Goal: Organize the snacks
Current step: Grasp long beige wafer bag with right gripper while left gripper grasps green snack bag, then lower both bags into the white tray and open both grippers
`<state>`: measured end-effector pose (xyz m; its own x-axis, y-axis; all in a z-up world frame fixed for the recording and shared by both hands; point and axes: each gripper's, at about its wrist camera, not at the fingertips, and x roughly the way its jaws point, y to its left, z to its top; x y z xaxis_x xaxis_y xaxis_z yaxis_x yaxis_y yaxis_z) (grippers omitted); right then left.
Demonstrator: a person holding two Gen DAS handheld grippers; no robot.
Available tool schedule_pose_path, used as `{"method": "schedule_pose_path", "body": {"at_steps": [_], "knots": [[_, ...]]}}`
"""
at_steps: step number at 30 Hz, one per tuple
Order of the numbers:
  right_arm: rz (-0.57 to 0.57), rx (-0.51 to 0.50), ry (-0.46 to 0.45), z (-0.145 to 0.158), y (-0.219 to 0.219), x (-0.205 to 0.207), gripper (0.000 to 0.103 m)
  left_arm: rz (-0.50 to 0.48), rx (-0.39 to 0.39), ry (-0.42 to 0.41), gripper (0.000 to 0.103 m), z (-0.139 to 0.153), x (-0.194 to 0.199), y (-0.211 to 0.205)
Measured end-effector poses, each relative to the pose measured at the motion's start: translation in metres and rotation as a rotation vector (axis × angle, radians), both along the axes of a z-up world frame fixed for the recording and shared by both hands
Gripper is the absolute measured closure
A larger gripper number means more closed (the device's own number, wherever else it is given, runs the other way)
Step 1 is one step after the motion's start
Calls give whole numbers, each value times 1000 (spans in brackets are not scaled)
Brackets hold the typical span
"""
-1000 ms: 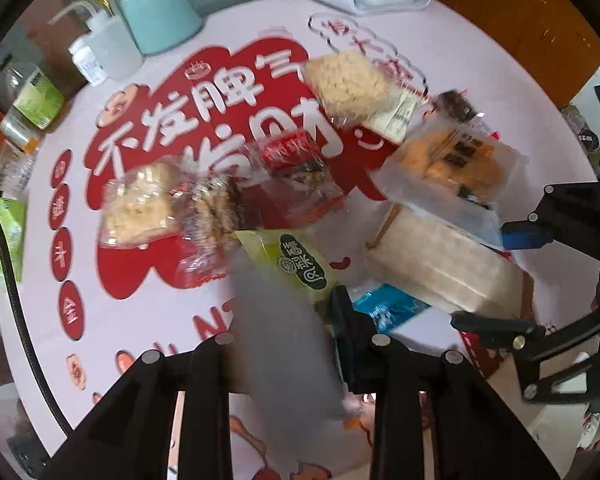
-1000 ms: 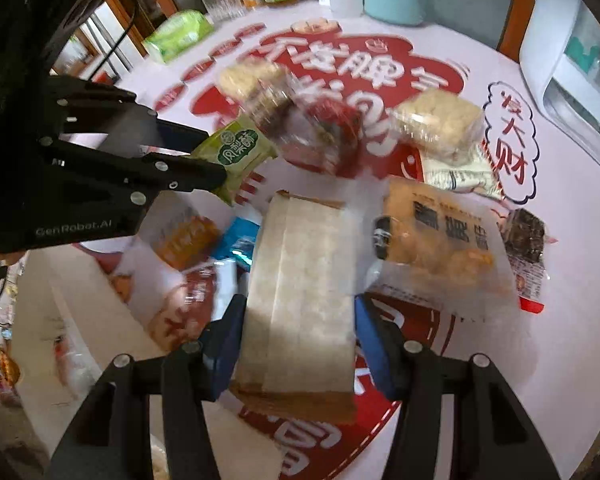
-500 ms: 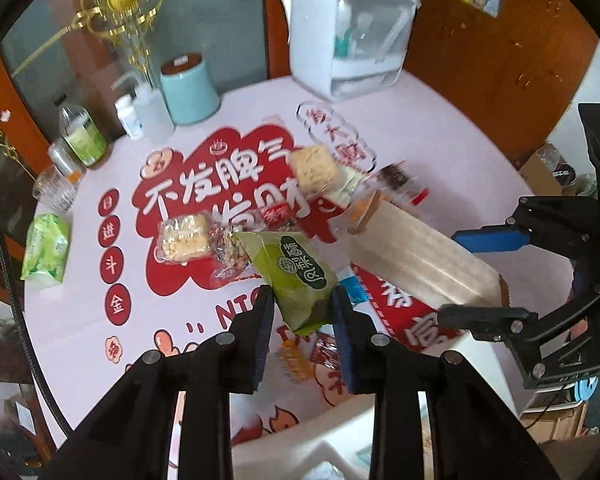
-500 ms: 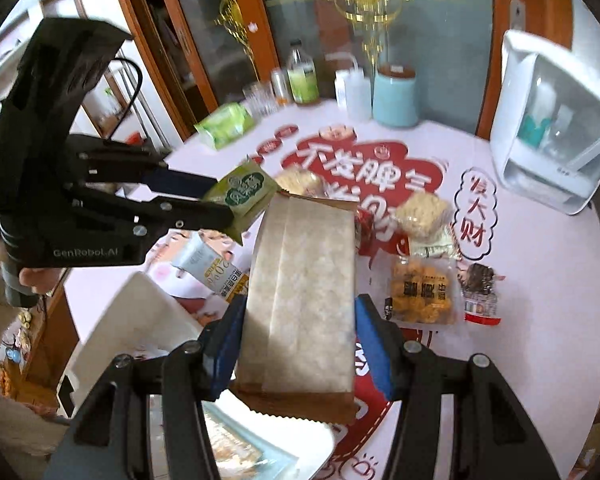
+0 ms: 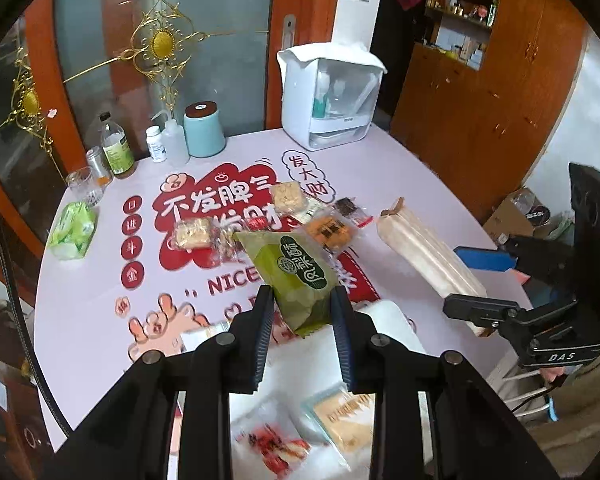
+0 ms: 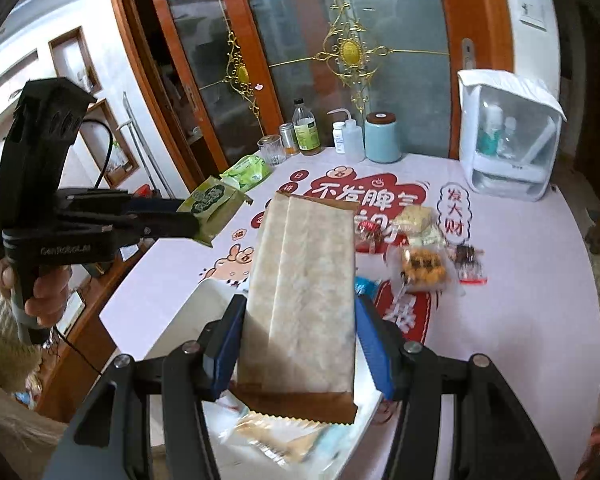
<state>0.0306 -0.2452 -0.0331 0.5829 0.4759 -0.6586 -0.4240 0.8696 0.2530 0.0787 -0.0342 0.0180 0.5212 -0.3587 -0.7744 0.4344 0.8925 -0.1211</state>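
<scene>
The round tabletop (image 5: 100, 300) fills most of both views, covered by a pale cloth printed with a red cloud and white characters. At 12 o'clock on its far edge stands a white box-shaped appliance (image 5: 328, 96) with a clear front. To its left, near 11 o'clock, is a teal canister (image 5: 204, 130) with a brown lid, then a squeeze bottle (image 5: 174, 142), a small pill bottle (image 5: 155, 143), a green-labelled glass bottle (image 5: 116, 148) and a drinking glass (image 5: 85, 187). A green tissue pack (image 5: 73, 230) lies at 9 o'clock by the edge.

At the near edge, around 6 o'clock, sits a white bin (image 5: 396, 316) with wrapped snacks in it, among them a pale wafer pack (image 5: 342, 416) and a red-printed packet (image 5: 276, 444).

The right tongs (image 6: 298, 332) grip a long tan paper-wrapped snack pack (image 6: 304, 300), blue pads pressed to both its sides, holding it in the air over the bin. In the left wrist view this pack shows at 3 o'clock, tilted.

The left tongs (image 5: 302, 320) are clamped tight on a green snack pouch (image 5: 296, 276) with a round logo, lifted clear of the tabletop; the pouch sticks out toward 12 o'clock from the pads. A hand (image 6: 46, 292) in a knitted sleeve holds the left handle at 9 o'clock in the right wrist view.

On the red print in the middle lie the loose snacks: an orange cracker bag (image 5: 332, 232), two pale rice-crisp squares (image 5: 286, 196) (image 5: 192, 233), a red-wrapped piece (image 5: 256, 224) and a small dark bar (image 5: 346, 206) near 1 o'clock of the pouch.
</scene>
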Motion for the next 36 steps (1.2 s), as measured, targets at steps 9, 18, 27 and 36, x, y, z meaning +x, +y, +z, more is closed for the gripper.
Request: {"method": "schedule_pose_path", "body": {"at_steps": [9,18,27,36], "knots": [[-151,-79,43,-41,18,-51,48,14,52,24,76,-37,-73,0],[-181,-114,85,-75,26,-78,48,40,153,149,76,-102,-99,-6],[-169,-174,89,-84,36,-84,47,29,204,203,75,-130,-105,-20],[-156,-203,112,-89,41,-81,38,97,214,233,21,-142,-102,-18]]}}
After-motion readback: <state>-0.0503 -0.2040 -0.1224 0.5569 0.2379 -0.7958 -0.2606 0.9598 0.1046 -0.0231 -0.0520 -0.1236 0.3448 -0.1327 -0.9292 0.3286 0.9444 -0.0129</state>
